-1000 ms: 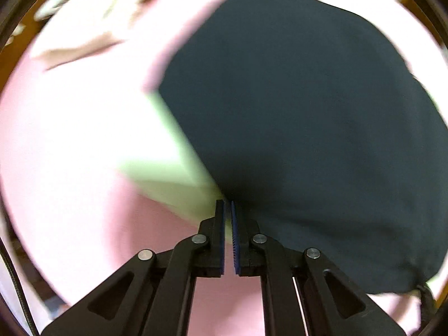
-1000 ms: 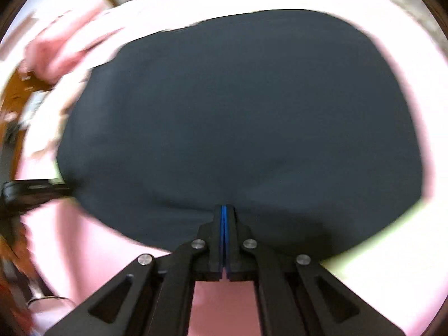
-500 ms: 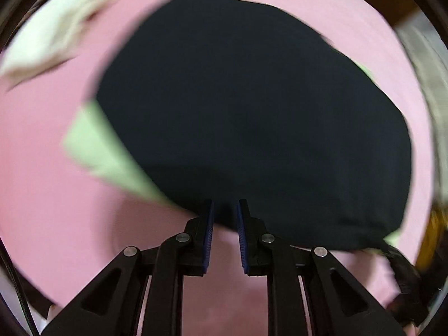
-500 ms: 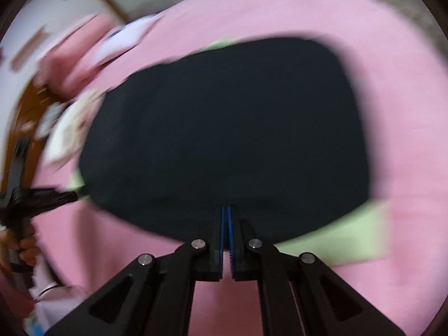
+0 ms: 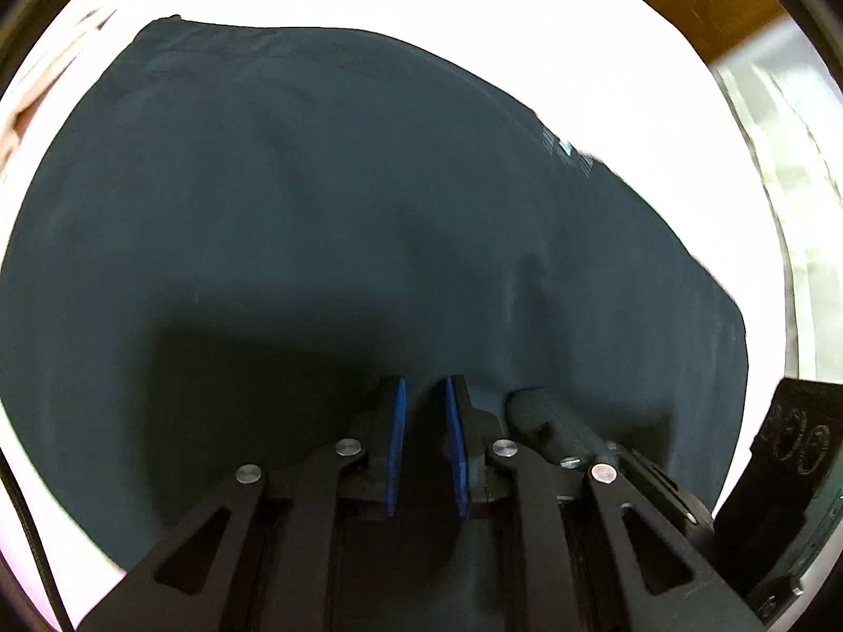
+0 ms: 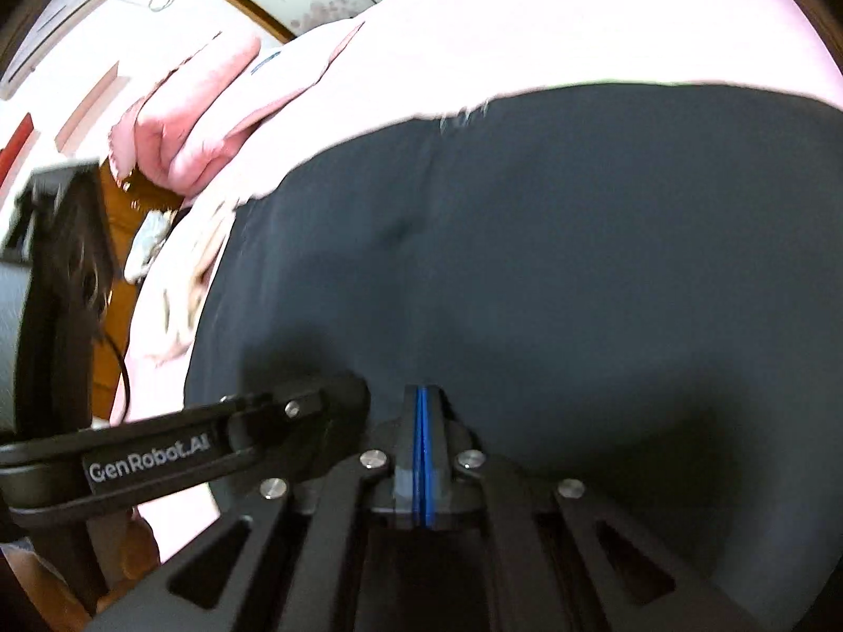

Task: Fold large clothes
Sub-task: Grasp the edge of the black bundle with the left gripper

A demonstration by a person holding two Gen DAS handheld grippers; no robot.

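Observation:
A large dark navy garment (image 5: 369, 210) lies spread on a pink bed sheet (image 5: 474, 5), with small white print near its far right edge (image 5: 566, 150). My left gripper (image 5: 424, 384) sits low over the garment's near part, jaws slightly apart, nothing between the blue pads. The right gripper's finger (image 5: 548, 421) lies just right of it. In the right wrist view the garment (image 6: 579, 237) fills the middle. My right gripper (image 6: 421, 395) is shut, blue pads pressed together at the near cloth; whether cloth is pinched is hidden. The left gripper's finger (image 6: 295, 411) reaches in from the left.
A bunched pink quilt (image 6: 195, 121) lies at the bed's far left, with pale cloth (image 6: 184, 284) beside the garment. Wooden furniture (image 5: 706, 5) and a curtain (image 5: 780, 121) stand past the bed's right edge. A wall with frames (image 6: 79, 52) is at the back left.
Both grippers have come down close onto the garment and next to each other. The left jaws, shut on the cloth a second ago, have opened. The green patches no longer show.

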